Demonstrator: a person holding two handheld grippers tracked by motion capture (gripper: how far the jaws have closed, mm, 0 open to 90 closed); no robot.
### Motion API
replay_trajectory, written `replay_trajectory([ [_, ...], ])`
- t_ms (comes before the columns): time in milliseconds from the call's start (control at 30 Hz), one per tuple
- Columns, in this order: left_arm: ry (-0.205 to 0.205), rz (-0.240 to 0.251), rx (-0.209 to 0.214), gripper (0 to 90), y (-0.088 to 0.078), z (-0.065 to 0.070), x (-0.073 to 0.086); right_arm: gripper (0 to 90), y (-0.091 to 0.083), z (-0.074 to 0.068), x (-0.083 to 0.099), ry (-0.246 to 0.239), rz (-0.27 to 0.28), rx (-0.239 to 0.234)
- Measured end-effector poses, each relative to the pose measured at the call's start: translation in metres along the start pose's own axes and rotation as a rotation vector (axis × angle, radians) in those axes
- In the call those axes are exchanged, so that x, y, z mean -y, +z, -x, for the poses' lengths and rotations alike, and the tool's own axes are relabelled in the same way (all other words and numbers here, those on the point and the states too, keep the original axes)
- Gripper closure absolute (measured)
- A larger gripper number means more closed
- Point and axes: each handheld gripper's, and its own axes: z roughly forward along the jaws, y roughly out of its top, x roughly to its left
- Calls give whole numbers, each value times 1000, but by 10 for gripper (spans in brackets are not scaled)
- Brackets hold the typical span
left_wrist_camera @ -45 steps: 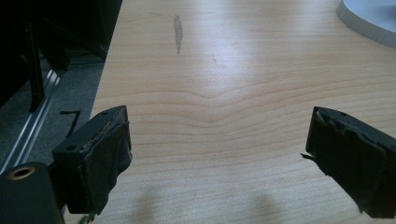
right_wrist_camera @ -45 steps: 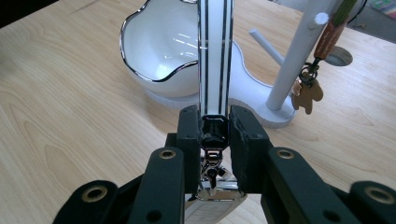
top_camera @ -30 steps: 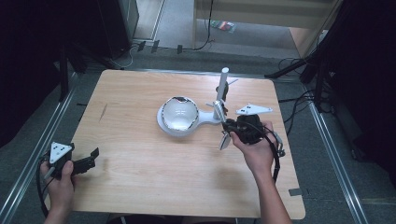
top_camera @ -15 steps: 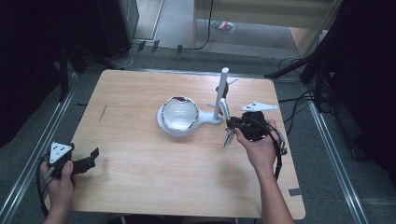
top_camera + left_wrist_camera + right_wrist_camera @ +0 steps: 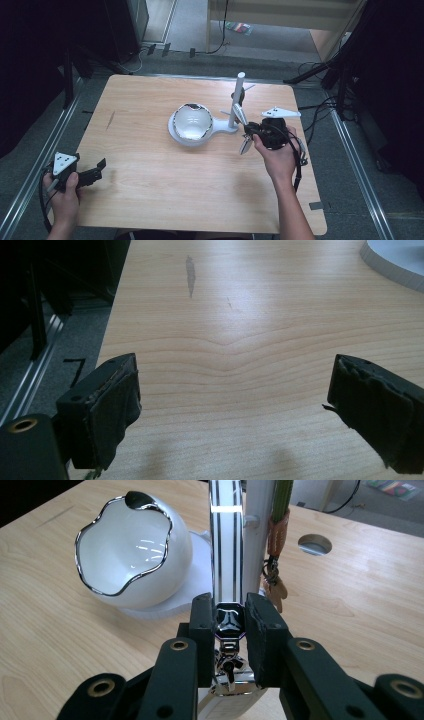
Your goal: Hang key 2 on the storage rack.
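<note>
Right gripper fingers clamp a white chrome-edged watch strap; left gripper fingers stand wide.

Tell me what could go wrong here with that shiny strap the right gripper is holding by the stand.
The right gripper pinches the glossy strap only at its end, so it might slip out. The strap stands close to the white post, and the wavy-rimmed bowl sits near; a careless swing could knock either.
</note>
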Motion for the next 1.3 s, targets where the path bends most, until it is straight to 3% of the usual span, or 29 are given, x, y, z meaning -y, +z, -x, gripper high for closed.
replay_trajectory([
  [600,2,-1,-1,70,0,0,0,751,-9,4,-7,6,73,33],
  [867,2,-1,-1,70,0,0,0,750,-9,3,-13,-18,82,56],
  [1300,-1,1,2,70,-1,0,0,742,-3,8,-23,-9,86,76],
])
